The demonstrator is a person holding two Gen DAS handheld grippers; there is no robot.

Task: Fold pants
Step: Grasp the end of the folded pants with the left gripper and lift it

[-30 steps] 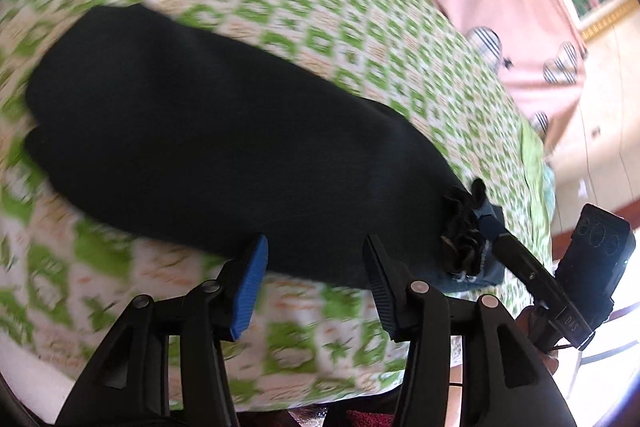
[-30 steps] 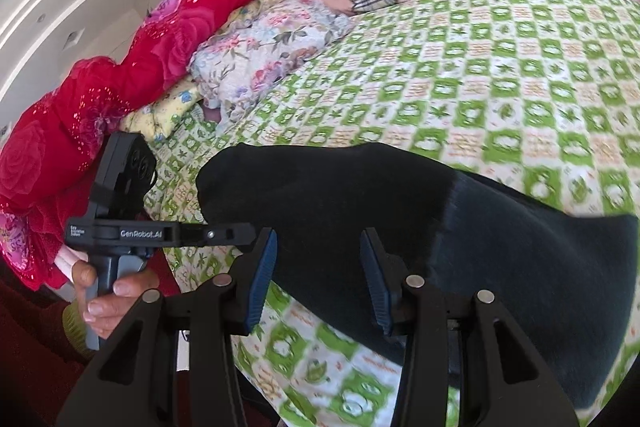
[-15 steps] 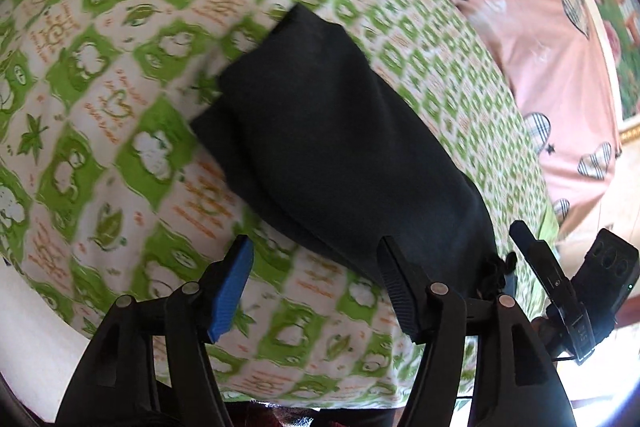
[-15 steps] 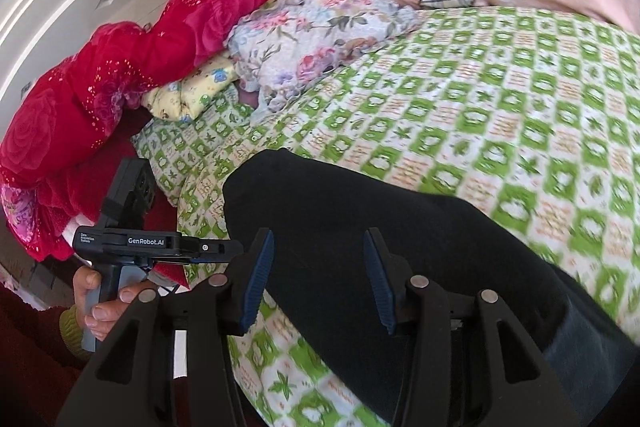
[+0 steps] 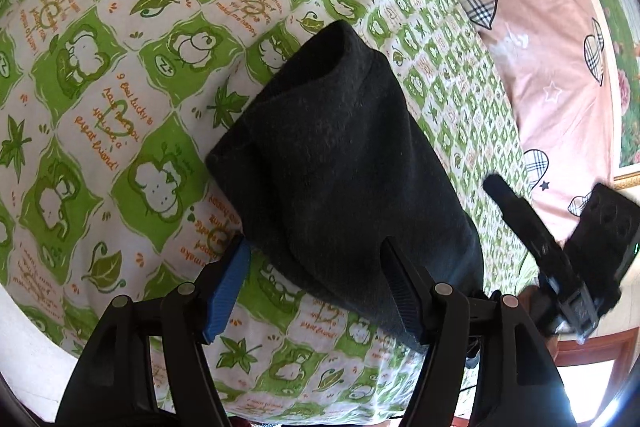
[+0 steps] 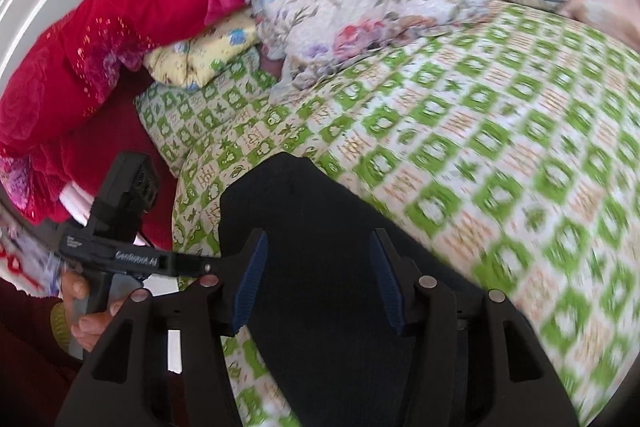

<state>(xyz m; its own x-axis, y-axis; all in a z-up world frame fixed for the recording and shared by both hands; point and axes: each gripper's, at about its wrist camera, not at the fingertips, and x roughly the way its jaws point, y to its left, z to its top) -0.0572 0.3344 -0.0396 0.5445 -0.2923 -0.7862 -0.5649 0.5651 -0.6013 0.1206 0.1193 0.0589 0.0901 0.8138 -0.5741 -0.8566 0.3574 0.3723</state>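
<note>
The left tool (image 5: 316, 281) has its two fingers spread wide and grips nothing. Its blue-padded left finger (image 5: 226, 293) hangs over the bedsheet, and its right finger (image 5: 402, 291) lies across the near edge of the black pants (image 5: 340, 167); whether it touches the cloth cannot be told. The pants lie folded into a long dark strip on the green and white checked bedsheet (image 5: 120, 87), running from between the fingers forward and slightly to the left, ending in a rounded, doubled-over end with a raised fold. To the right of this tool, beyond the pants, the right tool (image 5: 532, 223) shows as a black bar with its camera block behind it. Further ahead and to the right lies a pink cover with plaid hearts (image 5: 532, 39).

The right tool (image 6: 316, 277) also stands wide open, holding nothing. The pants (image 6: 316, 219) fill the gap between its fingers and reach forward to a blunt end just ahead of the tips. Just to the left of its left finger, the left tool (image 6: 132, 259) shows from the side, lettered along its body, held from below by the person's left hand (image 6: 86, 311). Ahead and to the right the bedsheet (image 6: 500, 167) spreads out, blurred. Further ahead lie a floral pillow (image 6: 352, 3), a yellow pillow (image 6: 204, 59) and a red blanket (image 6: 100, 39) at the far left.
</note>
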